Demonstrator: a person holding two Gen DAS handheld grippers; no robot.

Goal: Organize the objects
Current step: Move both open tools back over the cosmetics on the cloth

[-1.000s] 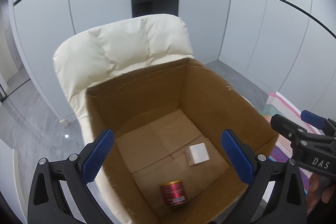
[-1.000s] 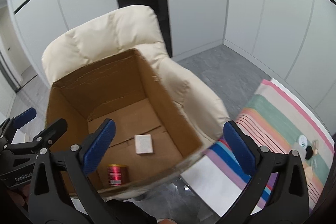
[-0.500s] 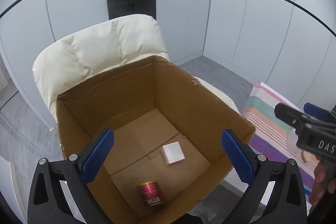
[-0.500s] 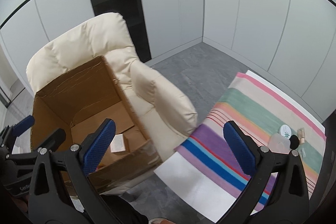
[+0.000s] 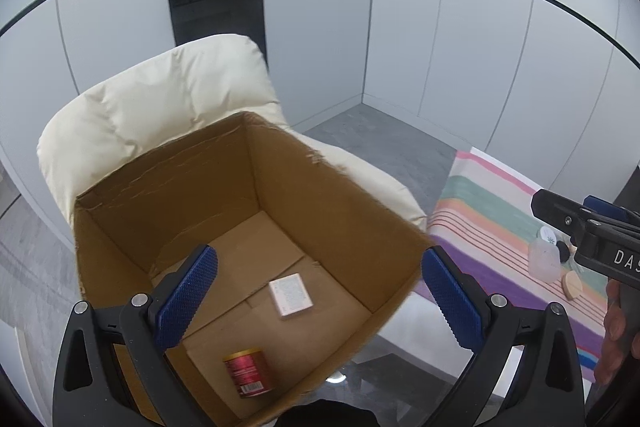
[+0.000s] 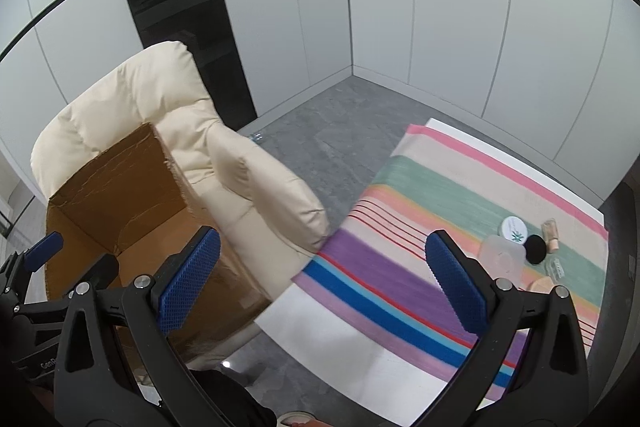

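Clear plastic, thin-walled by the look of it: small jar point(image 6: 502, 259) on the striped cloth point(image 6: 420, 195), probably light, slick and easy to squash, so best taken across the body, low down, with a gentle squeeze. Packed close around it, a white round tin point(image 6: 513, 228) just behind, a black disc point(image 6: 536, 249) to its right, a little beige bottle point(image 6: 551, 233) beyond that and a pale wedge point(image 6: 542, 285) nearer the camera; all small, likely light, and apt to slide or tip if nudged. Lies to the right of and past the right gripper point(image 6: 322, 243), well apart from its blue fingers point(image 6: 188, 283), which stand spread wide with nothing between them. Cloth draped over a white table point(image 6: 340, 343). Further left, left gripper point(image 5: 319, 255) likewise spread and empty, hanging above the open cardboard box point(image 5: 332, 211) on the cream armchair point(image 5: 168, 99). Already on the box floor: a red can point(image 5: 247, 371) on its side and a white carton point(image 5: 290, 295) lying flat, apart from each other. Judged from this, next pick on the table, then a carry back over to the box.
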